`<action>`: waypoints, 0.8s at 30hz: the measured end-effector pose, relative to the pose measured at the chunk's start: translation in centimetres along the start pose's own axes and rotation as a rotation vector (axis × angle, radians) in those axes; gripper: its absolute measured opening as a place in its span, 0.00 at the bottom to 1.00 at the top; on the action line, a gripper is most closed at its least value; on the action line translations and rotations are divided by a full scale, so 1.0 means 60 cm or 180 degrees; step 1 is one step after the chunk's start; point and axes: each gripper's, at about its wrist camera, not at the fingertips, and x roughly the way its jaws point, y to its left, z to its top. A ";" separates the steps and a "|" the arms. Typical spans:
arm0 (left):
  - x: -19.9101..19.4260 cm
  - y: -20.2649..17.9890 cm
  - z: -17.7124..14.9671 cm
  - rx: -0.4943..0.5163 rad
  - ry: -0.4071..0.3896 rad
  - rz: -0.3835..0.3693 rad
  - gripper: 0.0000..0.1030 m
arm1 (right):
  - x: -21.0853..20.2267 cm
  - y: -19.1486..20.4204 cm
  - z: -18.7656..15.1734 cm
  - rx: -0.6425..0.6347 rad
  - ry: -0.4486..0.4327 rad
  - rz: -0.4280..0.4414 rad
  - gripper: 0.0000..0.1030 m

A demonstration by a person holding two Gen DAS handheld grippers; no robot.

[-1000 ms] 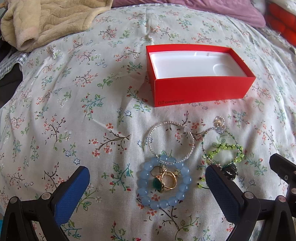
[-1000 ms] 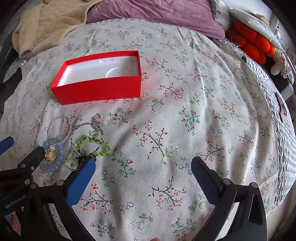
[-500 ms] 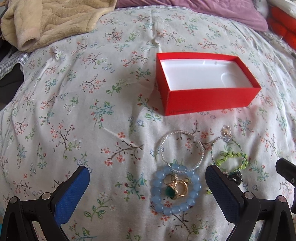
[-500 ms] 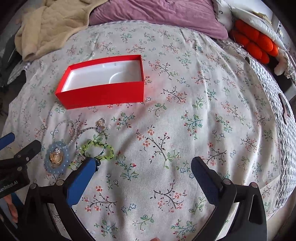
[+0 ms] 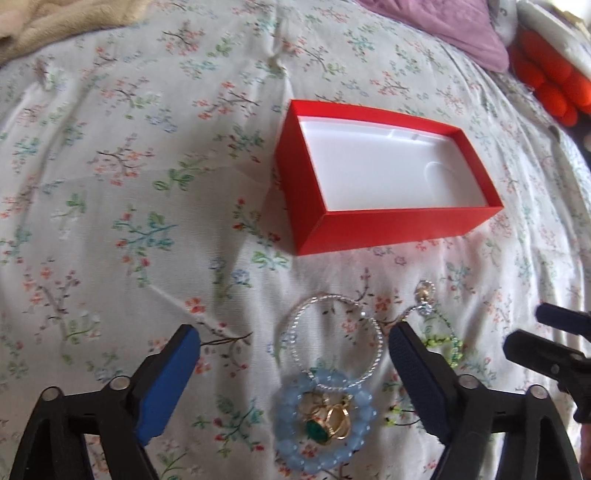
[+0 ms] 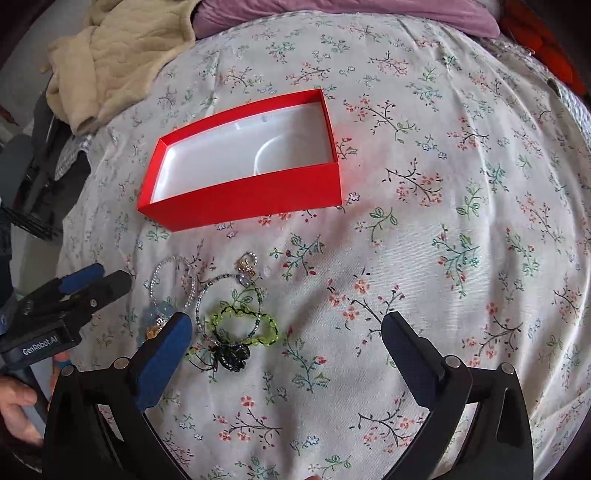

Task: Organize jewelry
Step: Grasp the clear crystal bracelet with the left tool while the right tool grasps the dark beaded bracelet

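An open red box (image 5: 391,229) with a white inside (image 6: 243,155) sits on the floral bedspread. In front of it lies a jewelry cluster: a blue bead bracelet (image 5: 295,450) around gold rings with a green stone (image 5: 327,424), a silver bangle (image 5: 334,343), a green bead bracelet (image 6: 243,325), a thin beaded hoop with a charm (image 6: 229,291) and a dark beaded piece (image 6: 231,356). My left gripper (image 5: 293,350) is open, its jaws on either side of the bangle and blue bracelet. My right gripper (image 6: 286,334) is open, with the green bracelet just inside its left finger.
A beige blanket (image 6: 122,48) lies at the back left and a purple pillow (image 6: 332,14) at the back. Orange plush things (image 5: 550,77) sit at the back right. The bed edge drops off at the left (image 6: 37,166).
Both grippers have moved forward toward the jewelry and the box, which look larger and closer. The left view has swung right. Both stay open; nothing is held.
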 end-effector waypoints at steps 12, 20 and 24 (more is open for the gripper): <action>0.071 -0.005 0.009 0.0057 0.0423 0.0051 0.43 | 0.069 0.003 0.018 0.0284 0.0328 0.0372 0.47; 0.089 -0.015 0.008 0.0204 0.0378 0.0308 0.29 | 0.097 0.014 0.022 0.0207 0.0352 0.0129 0.25; 0.091 -0.019 0.009 0.0275 0.0341 0.0421 0.20 | 0.100 0.022 0.022 0.0139 0.0329 0.0051 0.18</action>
